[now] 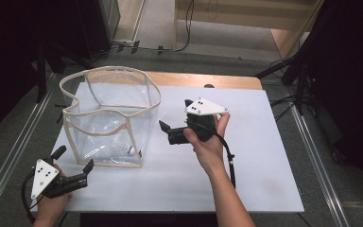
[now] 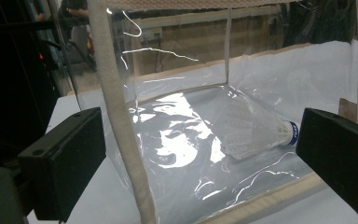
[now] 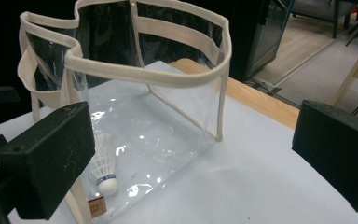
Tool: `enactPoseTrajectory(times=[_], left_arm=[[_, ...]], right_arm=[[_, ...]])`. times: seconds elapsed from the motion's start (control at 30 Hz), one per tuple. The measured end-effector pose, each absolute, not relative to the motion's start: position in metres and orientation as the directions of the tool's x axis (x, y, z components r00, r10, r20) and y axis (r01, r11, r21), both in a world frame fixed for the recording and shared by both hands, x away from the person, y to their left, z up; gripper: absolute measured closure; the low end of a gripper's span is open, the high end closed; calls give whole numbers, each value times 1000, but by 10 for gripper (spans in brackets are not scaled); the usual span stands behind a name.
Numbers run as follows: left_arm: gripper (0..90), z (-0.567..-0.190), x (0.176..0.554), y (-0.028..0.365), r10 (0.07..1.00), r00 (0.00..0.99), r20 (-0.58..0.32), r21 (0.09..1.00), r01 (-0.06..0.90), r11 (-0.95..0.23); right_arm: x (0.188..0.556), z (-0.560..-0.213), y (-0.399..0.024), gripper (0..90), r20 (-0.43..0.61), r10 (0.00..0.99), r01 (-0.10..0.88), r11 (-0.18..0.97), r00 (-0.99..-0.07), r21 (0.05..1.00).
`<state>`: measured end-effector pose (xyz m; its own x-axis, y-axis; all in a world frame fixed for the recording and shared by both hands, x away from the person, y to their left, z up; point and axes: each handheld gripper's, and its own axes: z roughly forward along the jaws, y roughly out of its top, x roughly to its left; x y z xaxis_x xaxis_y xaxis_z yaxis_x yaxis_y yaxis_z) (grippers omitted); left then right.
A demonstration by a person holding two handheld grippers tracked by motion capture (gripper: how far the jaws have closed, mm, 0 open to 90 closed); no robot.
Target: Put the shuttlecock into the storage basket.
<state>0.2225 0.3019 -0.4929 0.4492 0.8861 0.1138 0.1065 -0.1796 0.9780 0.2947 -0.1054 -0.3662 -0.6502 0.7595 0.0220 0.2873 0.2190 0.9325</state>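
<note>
Left gripper (image 1: pixel 73 166) sits nearest the camera, at the near-left corner of the white table (image 1: pixel 264 179), jaws spread wide, holding nothing. Seen along those jaws, the clear bag (image 1: pixel 111 116) stands straight ahead: its cloth-trimmed corner post rises just inside the left jaw, its bottom seam runs toward the right jaw. Shuttlecock (image 2: pixel 256 135) lies on its side inside the bag, on the floor panel, cork end pointing at the right jaw, feathers toward the middle of the gap. Plastic wall is between jaws and shuttlecock, so no direct grab from here.

Right gripper (image 1: pixel 176 120) hangs above the table just right of the bag, jaws also wide apart and empty. Along its jaws the bag's open mouth is ahead and left; shuttlecock (image 3: pixel 103 168) shows through the wall next to the left jaw, cork down near the bottom corner.

My read: bird is already in, step looks like handling the bag itself.
- Pinch on the cloth trim, not the film: film is slick and will buckle.
- Left takes the near corner post or rim, right the rim on its side.
- Keep the mouth up or the bird rolls out.

Edges/room:
- Bag's left wall sits close to the table's left edge; don't push it that way.
- Left gripper is already near the front edge, little room to back off.
- Open table right of the bag, beyond the right jaw. Use that for repositioning.
</note>
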Motion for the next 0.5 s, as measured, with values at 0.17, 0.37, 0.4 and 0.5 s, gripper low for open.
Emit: enactPoseTrajectory(times=[0.17,0.37,0.4,0.5], left_arm=[[22,-493,223,302,886,450,113,978,107,-179],[22,-493,223,302,886,449,114,978,107,-179],[22,-493,223,302,886,449,113,978,107,-179],[22,-493,223,302,887,448,111,978,108,-177]], right_arm=[[293,-374,-110,0,19,765,291,222,-644,931],[291,-381,-116,0,8,760,278,228,-649,933],[290,-382,-116,0,9,761,280,228,-649,932],[288,-385,-119,0,6,762,281,231,-647,931]])
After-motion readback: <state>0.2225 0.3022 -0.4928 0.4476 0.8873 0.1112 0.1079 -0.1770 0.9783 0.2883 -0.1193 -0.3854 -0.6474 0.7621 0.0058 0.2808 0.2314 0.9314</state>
